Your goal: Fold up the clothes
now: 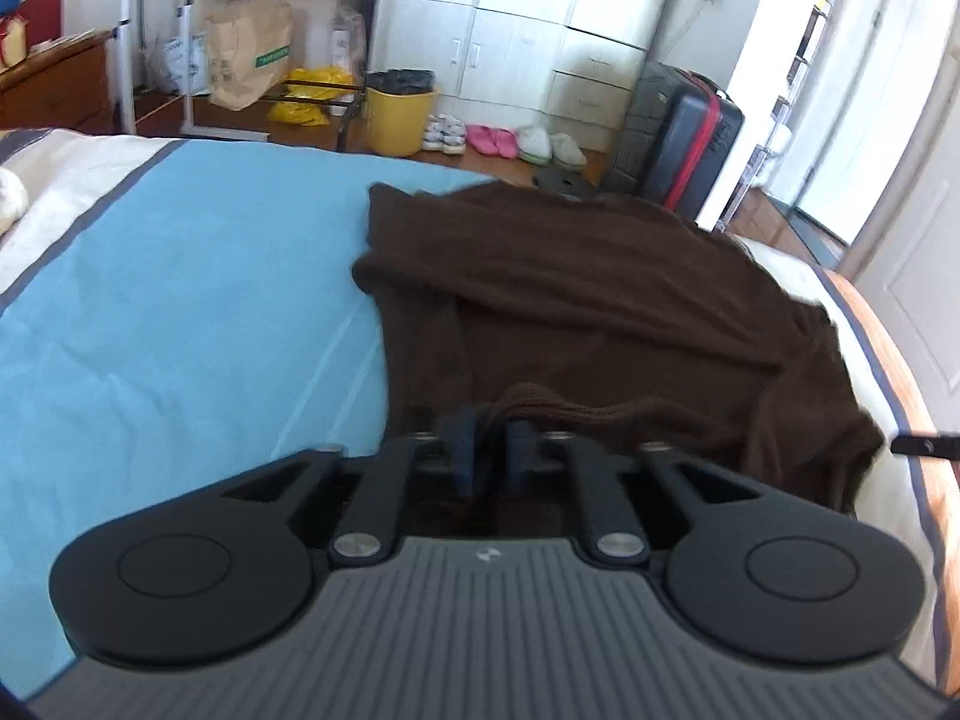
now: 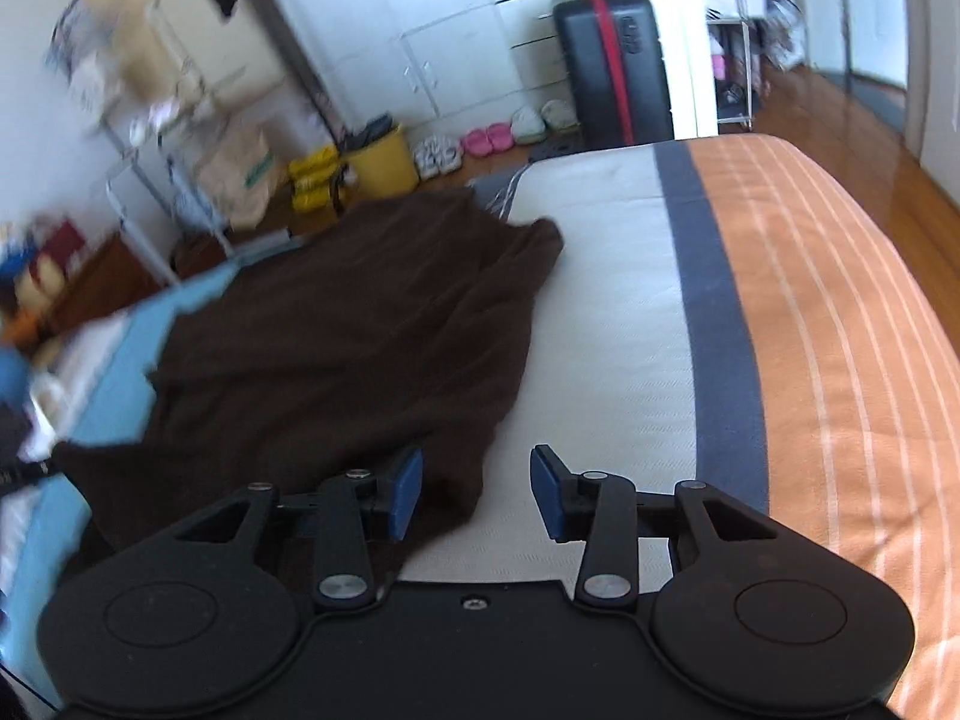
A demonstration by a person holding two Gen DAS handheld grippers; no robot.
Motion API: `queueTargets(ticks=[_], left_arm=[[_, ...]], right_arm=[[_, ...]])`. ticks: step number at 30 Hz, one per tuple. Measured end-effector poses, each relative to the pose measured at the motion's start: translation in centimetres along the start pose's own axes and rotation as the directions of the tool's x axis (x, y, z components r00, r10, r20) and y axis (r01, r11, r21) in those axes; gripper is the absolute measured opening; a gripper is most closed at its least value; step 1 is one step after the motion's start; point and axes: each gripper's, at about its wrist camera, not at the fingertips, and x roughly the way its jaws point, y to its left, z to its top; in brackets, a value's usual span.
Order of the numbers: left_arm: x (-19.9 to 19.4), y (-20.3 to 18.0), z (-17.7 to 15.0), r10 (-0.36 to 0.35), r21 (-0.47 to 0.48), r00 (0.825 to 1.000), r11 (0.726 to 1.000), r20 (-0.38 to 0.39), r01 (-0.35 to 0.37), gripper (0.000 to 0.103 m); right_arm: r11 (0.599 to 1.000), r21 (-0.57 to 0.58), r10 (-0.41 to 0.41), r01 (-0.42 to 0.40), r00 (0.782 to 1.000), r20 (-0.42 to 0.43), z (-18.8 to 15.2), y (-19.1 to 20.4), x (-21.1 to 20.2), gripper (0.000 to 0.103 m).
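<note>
Brown sweater [image 1: 588,294] lies spread on our bed [image 1: 180,312], partly on the blue sheet [image 1: 192,276] and partly on the white stripe [image 2: 606,324] beside the orange cover [image 2: 828,324]. Our left gripper [image 1: 491,456] has its blue pads [image 1: 461,456] pinched tight on a raised fold at the sweater's near edge. Our right gripper [image 2: 477,495] hangs with fingers spread wide and nothing between them, its left pad [image 2: 407,492] over the sweater's near corner and the other over the white stripe.
</note>
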Motion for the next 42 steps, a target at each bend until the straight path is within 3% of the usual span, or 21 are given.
queueTargets(ticks=[1,2,8,14,19,22,23,24,25,26,27,29,31,32,35,37,40,42], left_arm=[[-0.2,0.1,-0.5,-0.023,-0.025,1.0,0.999,0.001,0.023,0.072],[-0.4,0.2,-0.9,-0.047,-0.045,0.999,0.998,0.002,0.047,0.074],[-0.3,-1.5,-2.4,-0.189,0.094,0.982,0.977,-0.023,0.191,0.074],[-0.2,-3.3,-3.9,-0.321,0.224,0.945,0.918,-0.067,0.327,0.074],[2.5,-5.3,-4.2,-0.229,0.314,0.966,0.914,-0.124,0.257,0.074],[4.3,-6.4,-4.0,-0.15,0.39,0.979,0.9,-0.139,0.194,0.074],[5.0,-6.8,-3.9,-0.117,0.416,0.983,0.894,-0.139,0.165,0.068],[5.4,-7.0,-3.3,-0.057,0.429,0.99,0.897,-0.126,0.106,0.052],[5.6,-6.4,-2.2,-0.052,0.37,0.99,0.924,-0.132,0.098,0.027],[5.8,-5.9,-1.0,-0.047,0.31,0.989,0.947,-0.138,0.089,0.018],[6.0,-5.4,0.1,-0.045,0.252,0.989,0.964,-0.143,0.081,0.013],[5.8,-5.2,1.9,-0.078,0.206,0.991,0.974,-0.108,0.099,0.009],[5.6,-4.9,3.6,-0.108,0.161,0.991,0.98,-0.073,0.118,0.009],[5.8,-4.9,4.5,-0.112,0.145,0.992,0.982,-0.066,0.12,0.009],[6.4,-3.8,6.9,-0.109,0.067,0.994,0.992,-0.022,0.11,0.017],[6.4,-2.4,8.5,-0.07,-0.009,0.997,0.997,0.013,0.07,0.046],[6.4,-0.3,10.9,-0.013,-0.123,0.998,0.992,0.058,0.021,0.05],[6.0,0.6,10.3,-0.071,-0.103,0.997,0.992,0.026,0.073,0.055]], right_arm=[[0.999,-0.039,-0.021,0.021,1.0,-0.002,-0.1,0.6,0.1,0.045],[0.996,-0.078,-0.042,0.042,0.999,-0.003,-0.3,1.2,0.3,0.045],[0.97,-0.224,-0.084,0.095,0.995,0.06,-0.5,4.0,-0.4,0.045],[0.928,-0.364,-0.064,0.082,0.996,0.063,-1.5,5.9,-0.3,0.045],[0.874,-0.478,-0.067,0.09,0.996,0.065,-2.5,7.1,0.9,0.045],[0.84,-0.521,-0.121,0.151,0.988,0.092,-2.9,7.3,1.8,0.045],[0.828,-0.529,-0.146,0.182,0.983,0.111,-3.0,7.4,1.9,0.045],[0.816,-0.537,-0.171,0.214,0.977,0.13,-3.0,7.5,2.0,0.045],[0.808,-0.536,-0.198,0.245,0.969,0.145,-3.0,7.4,2.1,0.045],[0.801,-0.532,-0.227,0.274,0.962,0.154,-2.9,7.2,2.2,0.045],[0.801,-0.525,-0.241,0.288,0.958,0.157,-2.8,6.9,2.4,0.045],[0.835,-0.483,-0.231,0.266,0.964,0.13,-2.5,5.6,2.6,0.041],[0.881,-0.423,-0.178,0.211,0.977,0.115,-2.1,4.6,2.2,0.016],[0.896,-0.399,-0.164,0.196,0.98,0.113,-1.8,4.5,1.8,0.009],[0.916,-0.337,-0.173,0.216,0.973,0.154,-1.1,4.5,0.3,0.009],[0.928,-0.295,-0.198,0.228,0.972,0.129,-0.8,4.1,0.1,0.009],[0.93,-0.243,-0.272,0.275,0.961,0.046,-1.3,2.5,0.9,0.009],[0.928,-0.27,-0.251,0.256,0.966,0.054,-1.8,2.6,0.8,0.009]])
